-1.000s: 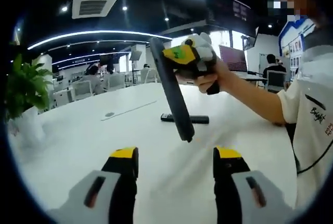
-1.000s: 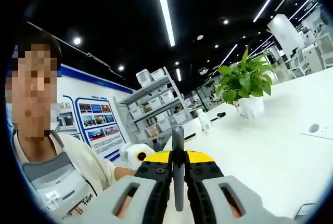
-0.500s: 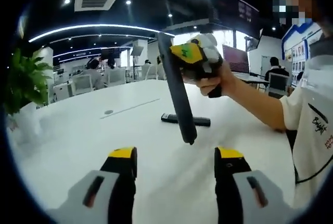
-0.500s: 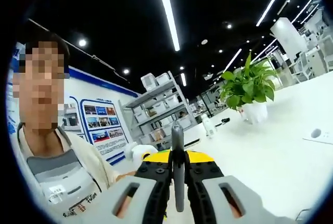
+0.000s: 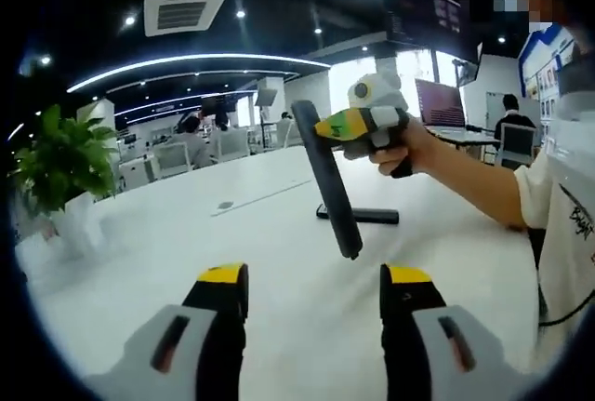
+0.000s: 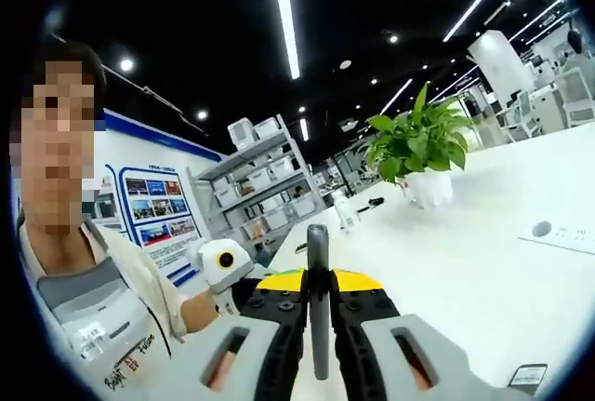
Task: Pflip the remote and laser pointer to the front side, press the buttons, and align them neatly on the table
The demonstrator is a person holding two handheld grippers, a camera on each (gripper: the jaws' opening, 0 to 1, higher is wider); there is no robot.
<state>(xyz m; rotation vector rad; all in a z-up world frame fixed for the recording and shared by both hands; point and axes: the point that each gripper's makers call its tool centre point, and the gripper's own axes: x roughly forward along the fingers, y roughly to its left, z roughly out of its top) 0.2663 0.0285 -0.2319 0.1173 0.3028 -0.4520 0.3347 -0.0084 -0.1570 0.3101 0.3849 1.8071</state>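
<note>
In the left gripper view my right gripper [image 5: 346,125] is held up over the white table [image 5: 167,252], shut on the upper end of a long black remote [image 5: 327,182]. The remote hangs slanted, its lower end just above the table. Behind it a slim black laser pointer [image 5: 364,216] lies flat on the table. My left gripper [image 5: 313,282] is low over the table, open, with nothing between its jaws. In the right gripper view the remote [image 6: 318,300] stands edge-on, clamped in my right gripper [image 6: 318,280]. The left gripper [image 6: 228,275] shows at lower left in a hand.
A potted green plant [image 5: 58,167] stands at the table's left side, also the plant [image 6: 416,145] in the right gripper view. A round cable grommet [image 6: 542,229] and a small dark item [image 6: 528,376] lie on the table. A person [image 5: 567,206] stands at the right; chairs and shelves fill the background.
Both cameras have shifted a little. The right gripper still holds the remote raised, now a bit further right and lower in the left gripper view. The laser pointer has stayed put.
</note>
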